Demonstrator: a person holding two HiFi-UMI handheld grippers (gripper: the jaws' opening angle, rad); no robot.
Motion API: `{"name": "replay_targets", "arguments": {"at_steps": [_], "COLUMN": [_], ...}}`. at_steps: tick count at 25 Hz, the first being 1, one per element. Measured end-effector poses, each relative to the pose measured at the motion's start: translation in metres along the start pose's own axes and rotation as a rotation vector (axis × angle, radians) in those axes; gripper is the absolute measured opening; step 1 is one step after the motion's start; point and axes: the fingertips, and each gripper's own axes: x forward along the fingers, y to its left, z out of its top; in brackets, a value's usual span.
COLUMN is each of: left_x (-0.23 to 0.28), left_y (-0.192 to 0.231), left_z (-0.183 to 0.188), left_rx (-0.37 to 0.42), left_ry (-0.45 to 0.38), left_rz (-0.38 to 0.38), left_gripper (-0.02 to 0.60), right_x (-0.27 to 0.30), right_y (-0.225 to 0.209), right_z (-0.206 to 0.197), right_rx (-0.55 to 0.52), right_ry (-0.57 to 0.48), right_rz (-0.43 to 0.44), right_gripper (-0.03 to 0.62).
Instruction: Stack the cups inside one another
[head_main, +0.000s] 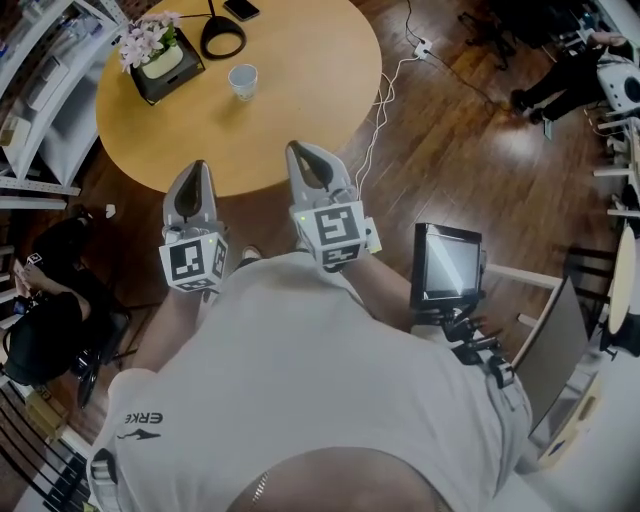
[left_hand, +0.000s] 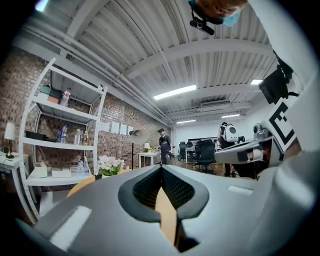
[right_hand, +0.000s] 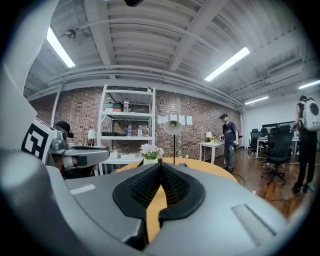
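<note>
One small pale cup (head_main: 242, 81) stands upright on the round wooden table (head_main: 290, 110), toward its far side. My left gripper (head_main: 197, 170) sits at the table's near edge, shut with nothing between its jaws. My right gripper (head_main: 302, 152) is beside it, a little further over the table, also shut and empty. Both are well short of the cup. In the left gripper view (left_hand: 161, 167) and the right gripper view (right_hand: 160, 166) the jaws meet at the tips, and the cup is hidden behind them.
A dark tray with a pot of pink flowers (head_main: 150, 42) and a lamp base (head_main: 222, 38) stand at the table's far edge, with a phone (head_main: 241, 9) beyond. A white cable (head_main: 378, 110) runs off the table's right. A monitor on a stand (head_main: 446, 265) is at my right. Shelves (head_main: 40, 90) stand left.
</note>
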Motion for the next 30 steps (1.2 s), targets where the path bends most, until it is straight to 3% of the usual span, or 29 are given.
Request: {"name": "replay_targets", "arguments": {"at_steps": [11, 30], "left_x": [-0.004, -0.011], "left_y": [0.016, 0.006], "left_z": [0.000, -0.006], "left_rx": [-0.024, -0.043], "left_ry": [-0.001, -0.012], "left_rz": [0.001, -0.019], "left_gripper": [0.002, 0.002], "right_x": [-0.004, -0.013], "right_y": [0.013, 0.028], "right_z": [0.002, 0.012], "right_rx": [-0.014, -0.043], "right_ry": [0.014, -0.009], "right_rz": [-0.030, -0.022], "right_gripper": [0.013, 0.012]}}
